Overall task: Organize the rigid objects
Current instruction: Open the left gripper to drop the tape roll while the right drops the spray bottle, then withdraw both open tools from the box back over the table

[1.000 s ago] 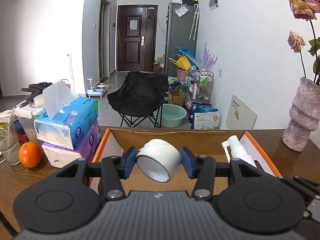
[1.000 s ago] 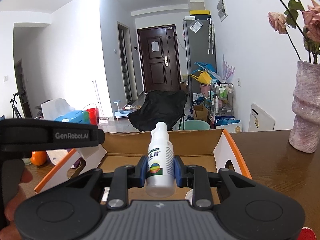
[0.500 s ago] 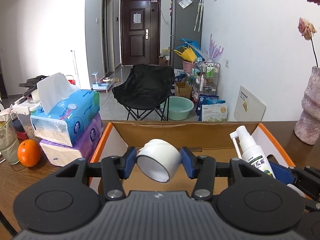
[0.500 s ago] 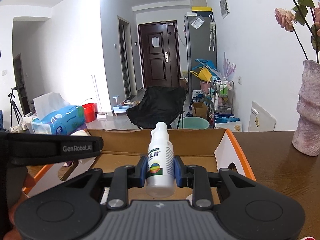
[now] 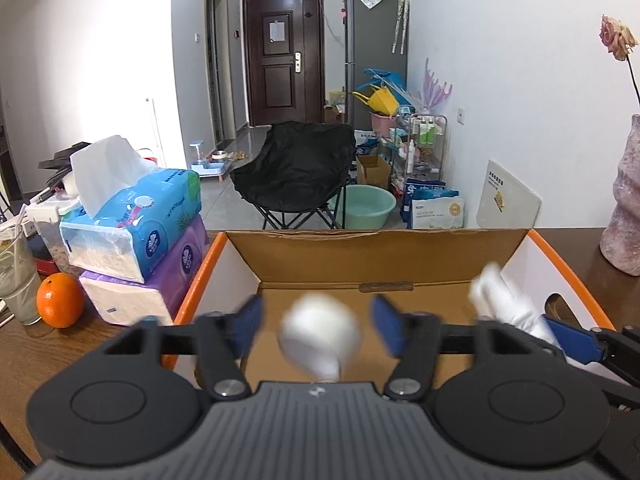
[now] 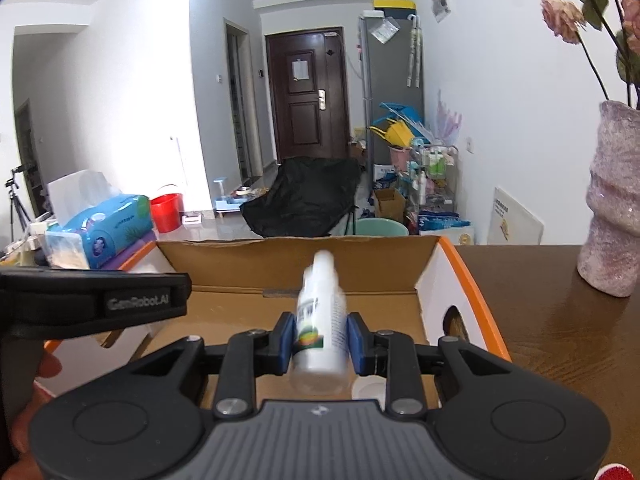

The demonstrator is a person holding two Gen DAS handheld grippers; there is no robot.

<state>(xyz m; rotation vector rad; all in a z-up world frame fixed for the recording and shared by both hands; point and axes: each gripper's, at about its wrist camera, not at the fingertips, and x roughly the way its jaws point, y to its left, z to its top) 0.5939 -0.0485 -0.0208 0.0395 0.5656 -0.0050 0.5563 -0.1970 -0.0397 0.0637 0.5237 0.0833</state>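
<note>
Holding one spray bottle (image 6: pixel 320 320), one jar (image 5: pixel 320 332) loose, one box (image 5: pixel 400 256)

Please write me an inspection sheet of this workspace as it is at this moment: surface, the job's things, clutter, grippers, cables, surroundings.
Surface: dark wooden table, partly covered.
Job's things: open cardboard box with orange edges; white jar, blurred, free between the left pads over the box; spray bottle, blurred and tilted.
Clutter: two stacked tissue packs, orange, glass, pink vase with dried flowers.
Grippers: left gripper open, jaws have just been opening, pads clear of the jar; right gripper pads at the bottle's sides, jaws just starting to open.
Cables: nothing seen.
Surroundings: folding chair, basin, dark door, fridge.
</note>
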